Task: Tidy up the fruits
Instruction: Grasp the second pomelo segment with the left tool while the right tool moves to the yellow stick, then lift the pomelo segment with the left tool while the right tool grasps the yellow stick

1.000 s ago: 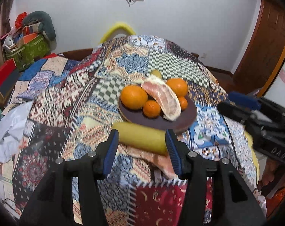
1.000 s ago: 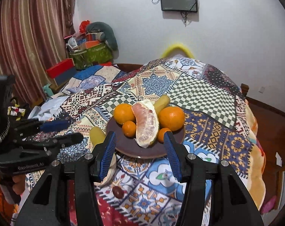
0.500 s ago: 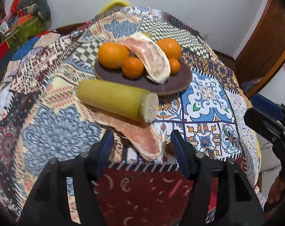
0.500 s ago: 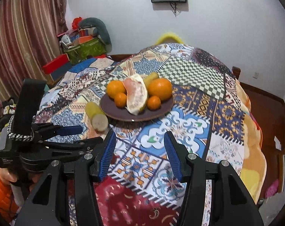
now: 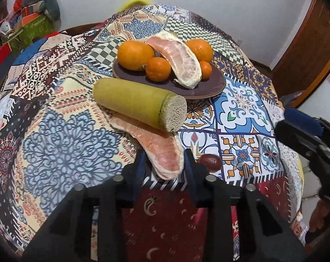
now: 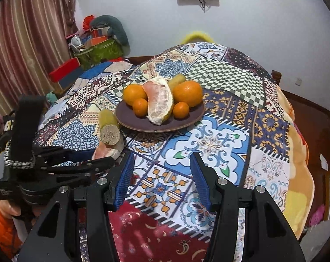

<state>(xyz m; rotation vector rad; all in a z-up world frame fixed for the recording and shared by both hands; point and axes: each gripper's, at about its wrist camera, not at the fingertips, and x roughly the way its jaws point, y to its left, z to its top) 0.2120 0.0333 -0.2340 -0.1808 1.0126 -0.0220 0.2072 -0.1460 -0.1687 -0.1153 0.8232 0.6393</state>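
Left gripper [image 5: 165,163] jaws narrow, closed on pomelo segment [image 5: 158,146] near table's front edge, under sugarcane piece [image 5: 138,107]. Right gripper [image 6: 161,174] jaws wide, empty. Left view only: date [image 5: 210,162]. Right view only: second cane piece [image 6: 177,80] behind plate [image 6: 186,120].

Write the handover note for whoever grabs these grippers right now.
Left gripper: closed around the near end of the loose pomelo segment on the tablecloth; not lifted.
Right gripper: open, empty, above the cloth near the table edge.
Plate: holds four oranges, one pomelo segment and a green piece behind them.
Off the plate: the green cane piece lying across the gripped segment, and a small dark red fruit beside the left gripper.
Left: move these three to the plate.
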